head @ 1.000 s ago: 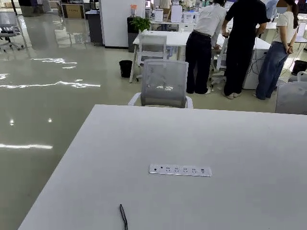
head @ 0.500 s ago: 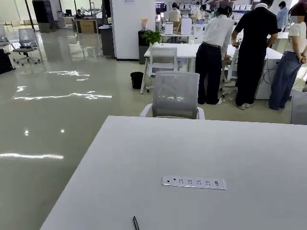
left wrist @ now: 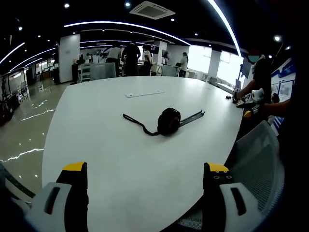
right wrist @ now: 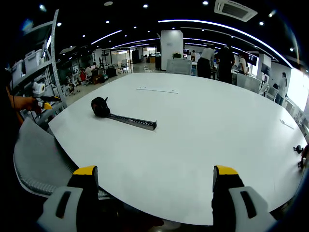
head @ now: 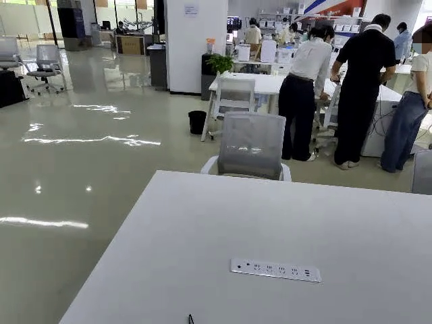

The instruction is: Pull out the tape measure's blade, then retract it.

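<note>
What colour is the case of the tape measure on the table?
The tape measure's case is black, best seen in the left gripper view.

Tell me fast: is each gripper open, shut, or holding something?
Left gripper: open, holding nothing; the tape measure lies ahead of it.
Right gripper: open, holding nothing.

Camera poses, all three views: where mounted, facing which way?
Head view: on headset, facing forward over white table to power strip, office chair.
Left gripper view: on left tool, open jaws at bottom, facing tape measure.
Right gripper view: on right tool, open jaws at bottom, facing tape measure.
Shared: gripper views both show tape measure, power strip.
</note>
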### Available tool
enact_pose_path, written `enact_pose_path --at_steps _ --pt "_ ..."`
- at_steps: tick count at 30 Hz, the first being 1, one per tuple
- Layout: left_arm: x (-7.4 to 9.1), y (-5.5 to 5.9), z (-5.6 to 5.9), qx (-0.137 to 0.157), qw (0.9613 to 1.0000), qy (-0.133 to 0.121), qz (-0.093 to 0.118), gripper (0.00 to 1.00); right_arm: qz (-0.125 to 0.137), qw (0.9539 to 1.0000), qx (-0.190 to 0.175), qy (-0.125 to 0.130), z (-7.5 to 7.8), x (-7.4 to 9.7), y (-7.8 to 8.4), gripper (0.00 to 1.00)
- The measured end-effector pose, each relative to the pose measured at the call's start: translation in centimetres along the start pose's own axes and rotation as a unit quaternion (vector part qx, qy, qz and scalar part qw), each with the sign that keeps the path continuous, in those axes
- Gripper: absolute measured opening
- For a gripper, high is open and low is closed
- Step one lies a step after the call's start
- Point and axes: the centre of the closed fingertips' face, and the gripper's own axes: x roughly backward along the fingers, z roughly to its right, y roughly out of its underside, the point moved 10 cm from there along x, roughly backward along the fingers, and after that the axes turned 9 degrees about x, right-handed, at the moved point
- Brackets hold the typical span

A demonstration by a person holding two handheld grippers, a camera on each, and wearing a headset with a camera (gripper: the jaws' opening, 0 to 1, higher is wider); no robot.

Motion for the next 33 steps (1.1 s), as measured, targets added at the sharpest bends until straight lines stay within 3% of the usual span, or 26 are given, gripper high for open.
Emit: enact_pose_path --at_steps 3,14,20,33 --pt "0.2 0.1 0.1 -0.003 1.0000 0.003 -0.004 0.99 0.011 0.9994 -0.032 -0.002 -0.1 0.1 0.5 1.00" --pt "-0.1 0.7 0.3 0.003 1.0000 0.003 -0.005 0.99 0.006 0.9995 -0.031 0.007 -0.2 0.4 0.8 1.00" --pt "-0.2 1.4 -0.1 0.008 0.9999 0.003 -0.010 0.99 0.006 0.9997 -0.021 0.012 -0.1 0.4 0.5 1.00" --pt "0.9 1.2 -0.3 0.021 0.9997 -0.016 -0.001 0.99 0.001 0.9993 0.036 0.000 -0.8 -0.3 0.0 1.00"
